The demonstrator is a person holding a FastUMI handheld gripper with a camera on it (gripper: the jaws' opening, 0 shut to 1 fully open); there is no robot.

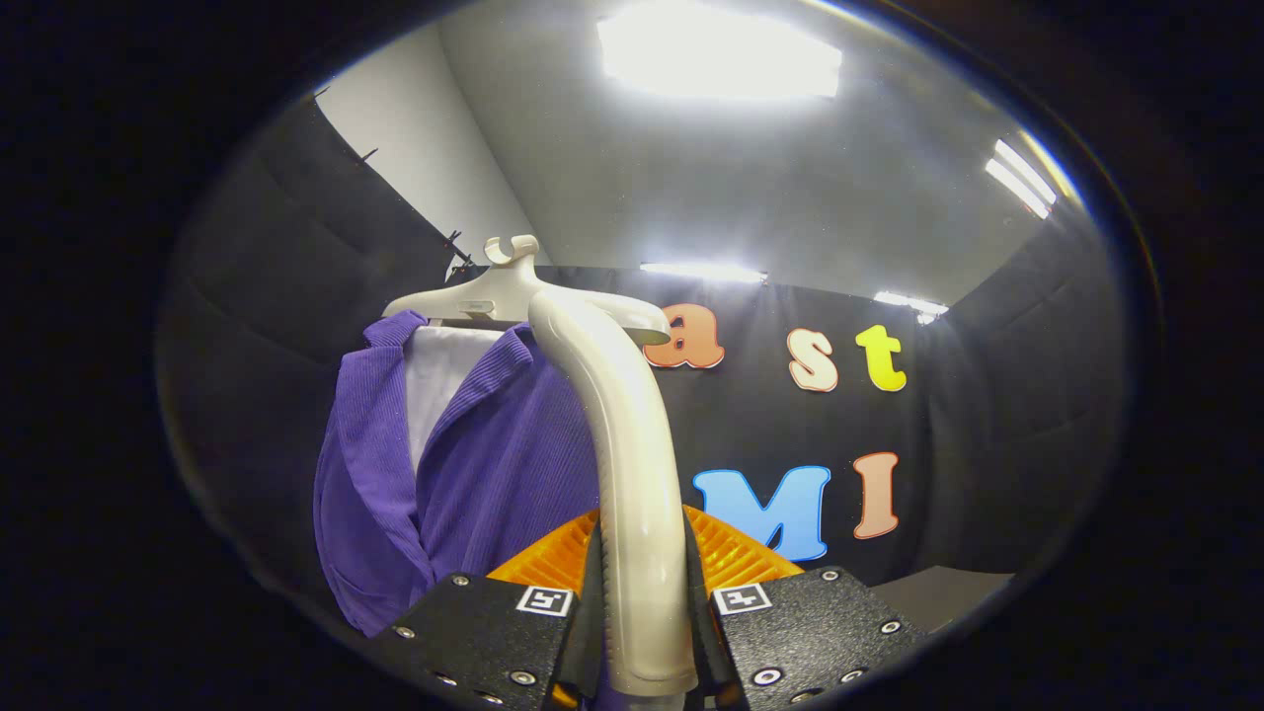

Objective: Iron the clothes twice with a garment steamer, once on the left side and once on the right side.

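My jaws clamp the cream plastic steamer handle (637, 494), its head at twelve o'clock beside the purple ribbed garment (494, 474).

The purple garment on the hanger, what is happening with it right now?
A person holds a handheld claw, and it is shut on the pale handle of a garment steamer, which rises between its fingers. The steamer's head is up near the hanger, at the collar of the purple garment. The garment hangs just ahead of the fingers, with a white layer showing inside its open front.
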